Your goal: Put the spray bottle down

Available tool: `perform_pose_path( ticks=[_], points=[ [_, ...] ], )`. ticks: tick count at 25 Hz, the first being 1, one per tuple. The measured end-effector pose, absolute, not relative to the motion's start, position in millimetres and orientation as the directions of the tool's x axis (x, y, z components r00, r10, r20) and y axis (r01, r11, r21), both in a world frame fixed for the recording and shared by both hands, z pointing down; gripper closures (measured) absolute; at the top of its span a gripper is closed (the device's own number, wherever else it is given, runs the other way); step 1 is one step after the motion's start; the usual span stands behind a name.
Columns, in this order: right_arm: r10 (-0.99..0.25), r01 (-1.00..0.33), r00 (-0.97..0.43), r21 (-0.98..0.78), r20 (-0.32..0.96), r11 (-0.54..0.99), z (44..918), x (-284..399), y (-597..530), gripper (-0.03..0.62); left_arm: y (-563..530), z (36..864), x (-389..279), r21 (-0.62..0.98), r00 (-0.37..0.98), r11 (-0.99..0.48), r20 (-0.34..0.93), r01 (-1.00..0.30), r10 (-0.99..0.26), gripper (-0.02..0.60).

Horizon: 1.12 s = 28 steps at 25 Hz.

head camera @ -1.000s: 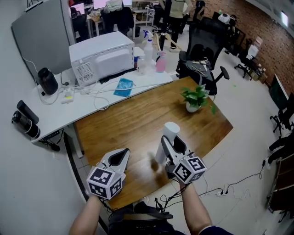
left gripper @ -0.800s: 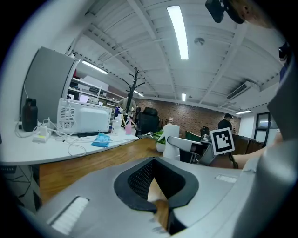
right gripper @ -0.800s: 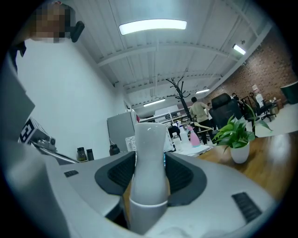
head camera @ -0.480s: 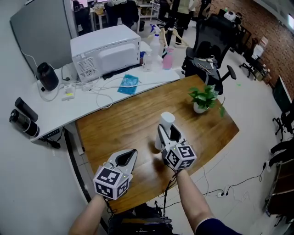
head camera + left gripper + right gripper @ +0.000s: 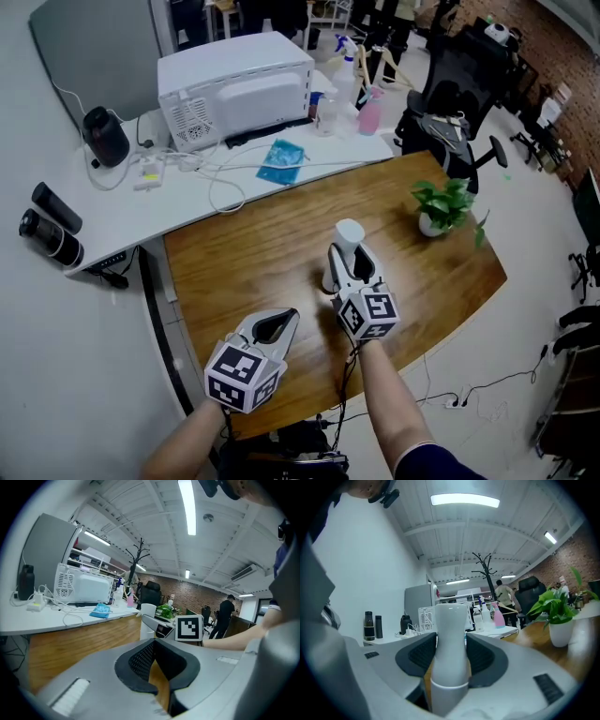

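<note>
A white spray bottle (image 5: pixel 348 240) stands upright between the jaws of my right gripper (image 5: pixel 345 264), over the middle of the wooden table (image 5: pixel 239 267). In the right gripper view the pads press on the narrow waist of the spray bottle (image 5: pixel 451 630), so the right gripper (image 5: pixel 451 656) is shut on it. Whether the bottle's base touches the wood is hidden. My left gripper (image 5: pixel 279 324) hovers near the table's front edge, to the left of the right one. In the left gripper view the left gripper (image 5: pixel 159 670) is shut with nothing in it.
A potted plant (image 5: pixel 443 208) stands at the table's right end. Behind it a white desk (image 5: pixel 178 202) bears a white appliance (image 5: pixel 234 82), cables, a blue packet (image 5: pixel 281 161) and spray bottles (image 5: pixel 370 112). A black office chair (image 5: pixel 452 89) stands at the back right.
My right gripper has carried the spray bottle away from the front edge towards the middle of the table and lower. The left gripper has sunk a little.
</note>
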State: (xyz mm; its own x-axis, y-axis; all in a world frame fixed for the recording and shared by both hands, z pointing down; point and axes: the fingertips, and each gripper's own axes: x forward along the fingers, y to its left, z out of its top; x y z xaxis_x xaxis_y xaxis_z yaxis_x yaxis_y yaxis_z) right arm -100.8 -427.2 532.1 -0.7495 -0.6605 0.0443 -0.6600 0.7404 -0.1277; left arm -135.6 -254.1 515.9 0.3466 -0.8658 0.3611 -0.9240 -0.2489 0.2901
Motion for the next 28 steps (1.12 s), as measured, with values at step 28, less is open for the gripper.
perform_pose_path(
  ticks=[28],
  points=[
    [-0.676,-0.677,-0.732,0.016,0.083,0.735,544.4,-87.6,-388.5,0.37,-247.4,522.7,-130.1,0.316,0.368,-0.258,0.365,-0.913,-0.855,0.575]
  ],
)
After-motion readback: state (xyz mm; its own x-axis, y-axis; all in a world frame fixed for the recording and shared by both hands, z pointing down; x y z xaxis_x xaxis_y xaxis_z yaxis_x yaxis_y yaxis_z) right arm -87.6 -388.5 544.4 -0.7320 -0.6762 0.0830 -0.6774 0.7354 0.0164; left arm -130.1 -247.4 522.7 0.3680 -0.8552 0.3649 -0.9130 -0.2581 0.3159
